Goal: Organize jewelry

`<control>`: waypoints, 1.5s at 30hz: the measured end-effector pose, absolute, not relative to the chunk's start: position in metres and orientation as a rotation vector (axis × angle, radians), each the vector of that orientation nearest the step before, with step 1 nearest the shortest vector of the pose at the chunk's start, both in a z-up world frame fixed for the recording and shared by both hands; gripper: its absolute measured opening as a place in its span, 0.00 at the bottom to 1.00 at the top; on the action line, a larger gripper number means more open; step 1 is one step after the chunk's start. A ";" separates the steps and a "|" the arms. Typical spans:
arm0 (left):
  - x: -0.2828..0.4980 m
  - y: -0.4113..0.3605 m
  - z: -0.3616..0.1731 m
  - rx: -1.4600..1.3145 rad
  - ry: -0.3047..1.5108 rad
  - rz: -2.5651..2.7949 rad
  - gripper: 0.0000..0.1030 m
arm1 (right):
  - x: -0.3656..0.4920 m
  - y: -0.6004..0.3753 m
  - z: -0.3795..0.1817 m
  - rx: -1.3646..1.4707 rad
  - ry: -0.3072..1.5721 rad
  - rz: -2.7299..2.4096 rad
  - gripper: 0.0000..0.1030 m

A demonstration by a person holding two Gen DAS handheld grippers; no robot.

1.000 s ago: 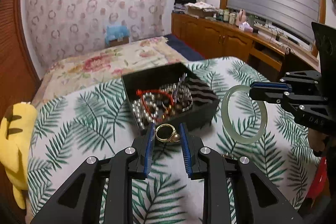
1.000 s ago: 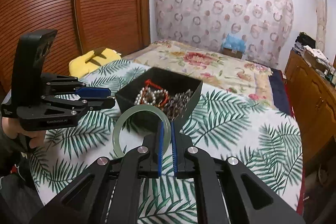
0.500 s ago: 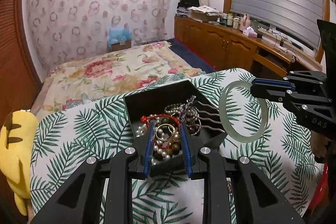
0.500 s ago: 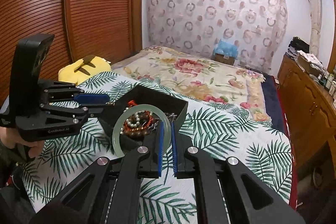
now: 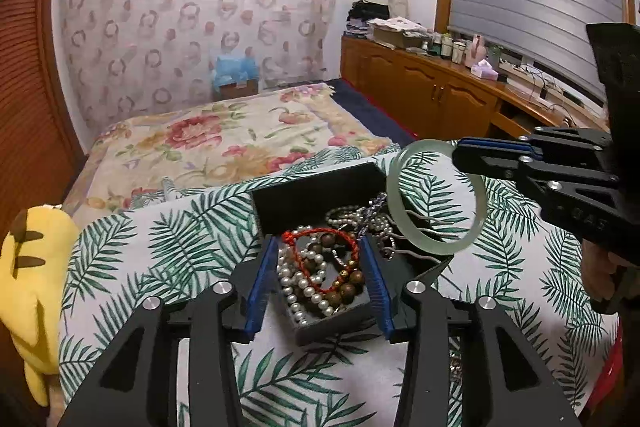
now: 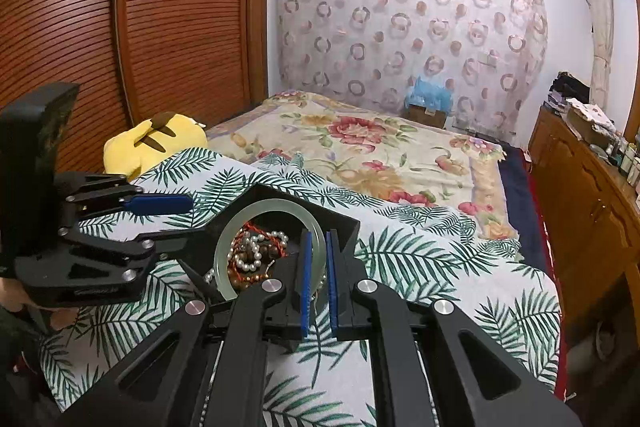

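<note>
Since the earlier frame, left gripper (image 5: 320, 275) jaws are opening over the black box (image 5: 316, 195), nothing between them, the gold ring gone. Right gripper (image 6: 317, 281) pinches the green bangle (image 6: 232, 247) above the box; lower it before releasing.

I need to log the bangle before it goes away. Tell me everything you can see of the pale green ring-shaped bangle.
The pale green ring-shaped bangle is a smooth, translucent, glossy closed hoop that looks like jade or glass, with no visible clasp or markings. The right gripper is shut on its rim, holding it in the air, standing on edge over the open black jewelry box of beads and pearls. Nothing else visibly touches it.
</note>
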State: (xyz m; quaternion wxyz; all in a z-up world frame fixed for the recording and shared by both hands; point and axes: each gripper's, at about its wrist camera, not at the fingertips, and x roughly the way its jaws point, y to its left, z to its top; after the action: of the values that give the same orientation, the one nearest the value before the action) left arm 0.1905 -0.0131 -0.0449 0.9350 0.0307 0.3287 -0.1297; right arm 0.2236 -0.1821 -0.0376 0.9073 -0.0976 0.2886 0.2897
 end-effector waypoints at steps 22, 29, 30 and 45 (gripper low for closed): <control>0.164 0.041 -0.054 0.017 0.626 -0.146 0.82 | 0.243 -0.118 -0.078 -0.280 0.687 0.649 0.09; 0.159 0.046 -0.062 0.007 0.646 -0.142 0.82 | 0.240 -0.114 -0.080 -0.284 0.679 0.658 0.11; 0.158 0.046 -0.063 0.008 0.650 -0.141 0.82 | 0.239 -0.114 -0.080 -0.284 0.679 0.659 0.11; 0.135 0.031 -0.072 0.019 0.678 -0.182 0.82 | 0.193 -0.156 -0.051 -0.229 0.604 0.690 0.12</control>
State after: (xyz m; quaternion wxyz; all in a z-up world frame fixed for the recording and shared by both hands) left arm 0.1354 0.0313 -0.0721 0.9389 0.0095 0.3321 -0.0894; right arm 0.1928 -0.1557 -0.0509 0.8904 -0.1102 0.2909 0.3323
